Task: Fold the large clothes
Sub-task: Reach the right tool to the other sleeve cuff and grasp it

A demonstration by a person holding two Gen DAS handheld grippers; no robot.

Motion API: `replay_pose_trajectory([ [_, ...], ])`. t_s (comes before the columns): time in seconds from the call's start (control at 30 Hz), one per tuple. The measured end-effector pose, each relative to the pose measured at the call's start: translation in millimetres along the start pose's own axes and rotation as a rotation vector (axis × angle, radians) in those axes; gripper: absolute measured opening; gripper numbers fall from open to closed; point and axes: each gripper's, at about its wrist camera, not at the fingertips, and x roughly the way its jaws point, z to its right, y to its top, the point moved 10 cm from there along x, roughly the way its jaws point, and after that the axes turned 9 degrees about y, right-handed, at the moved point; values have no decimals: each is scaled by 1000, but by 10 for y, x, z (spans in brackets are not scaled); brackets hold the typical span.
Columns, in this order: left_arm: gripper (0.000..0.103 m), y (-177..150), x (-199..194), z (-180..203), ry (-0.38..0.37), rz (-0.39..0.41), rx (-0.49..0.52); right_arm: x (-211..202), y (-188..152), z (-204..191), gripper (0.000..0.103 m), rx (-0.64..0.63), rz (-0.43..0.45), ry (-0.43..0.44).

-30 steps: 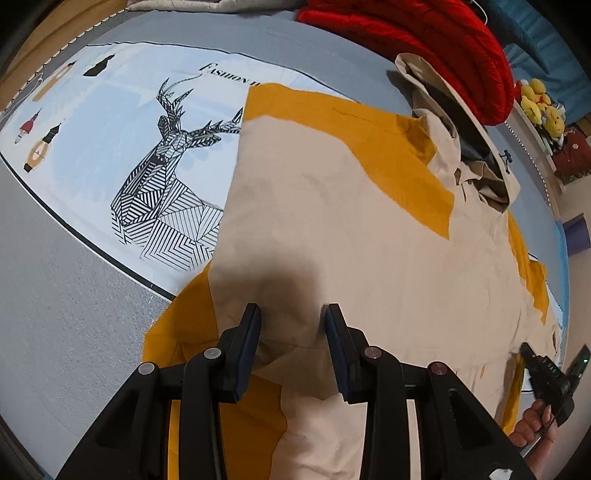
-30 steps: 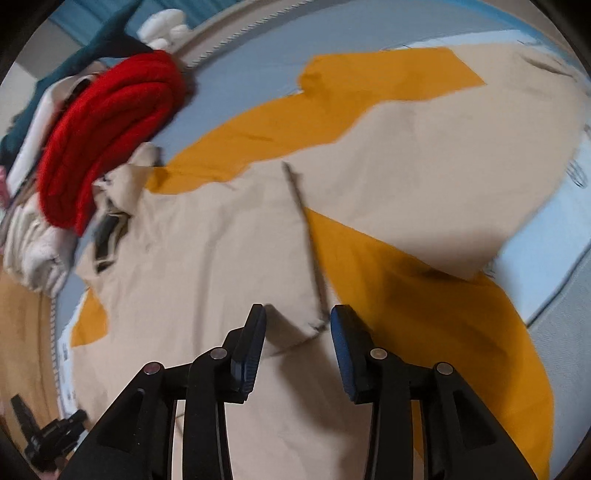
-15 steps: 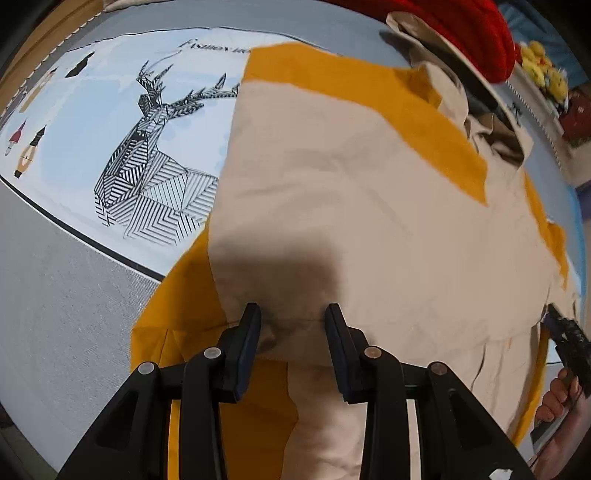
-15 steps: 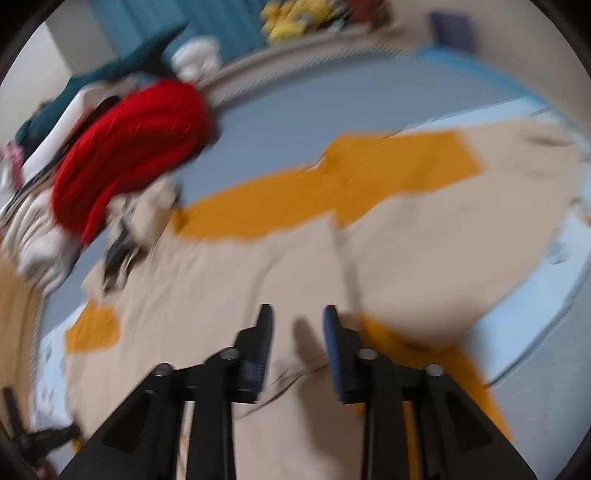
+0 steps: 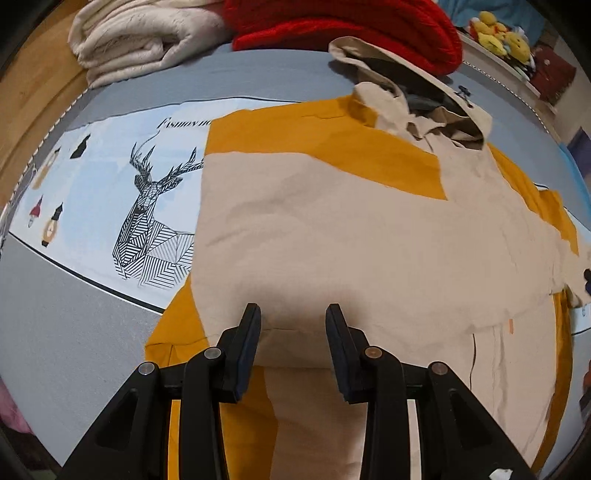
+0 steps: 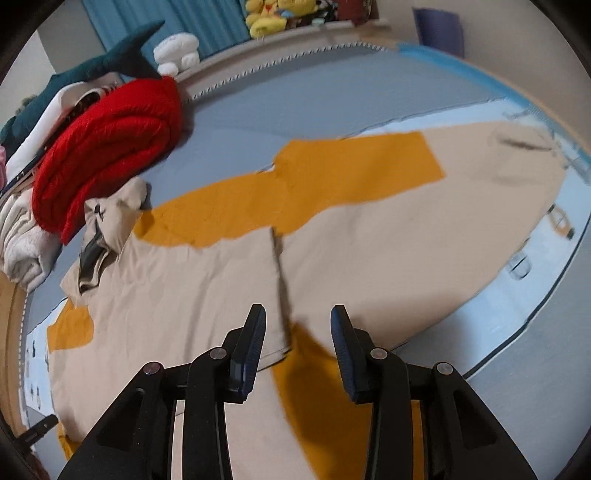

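Observation:
A large beige and mustard-yellow hooded jacket (image 5: 332, 229) lies spread flat on the bed, its hood (image 5: 424, 107) at the far end. My left gripper (image 5: 291, 310) hovers open over the beige panel near its lower edge, with nothing between the fingers. In the right wrist view the jacket (image 6: 388, 240) shows a beige flap (image 6: 207, 280) folded over the body, the hood (image 6: 107, 221) at the left. My right gripper (image 6: 298, 312) stands open above that flap's corner and holds nothing.
The bed sheet is grey with a pale blue deer print (image 5: 147, 206). A red blanket (image 6: 107, 147) and a cream blanket (image 5: 140, 40) are piled beyond the hood. Plush toys (image 6: 273, 18) line the far ledge. A wooden floor edge (image 5: 33, 92) shows at the left.
Both grippers have drawn back and up from the jacket. The right gripper's fingers no longer frame the flap corner closely. The left wrist view now takes in the cream and red blankets.

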Motion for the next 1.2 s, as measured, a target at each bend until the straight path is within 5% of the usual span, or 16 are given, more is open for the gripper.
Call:
replay_pose_trajectory([
  [0.27,33,-33,-87,158,-7,20,35,-297,215,420,38,7,58,-35],
  [0.47,33,-62,-128,210,-10,29,49,-670,531,1151,38,107,153,-84],
  [0.6,33,-98,-104,276,-12,21,69,-927,681,1842,14,249,227,-99],
  [0.8,33,-102,-80,403,-19,15,80,-1066,629,2584,15,421,265,-121],
  [1.2,33,-101,-100,460,-46,8,66,-1216,672,2815,17,426,287,-97],
])
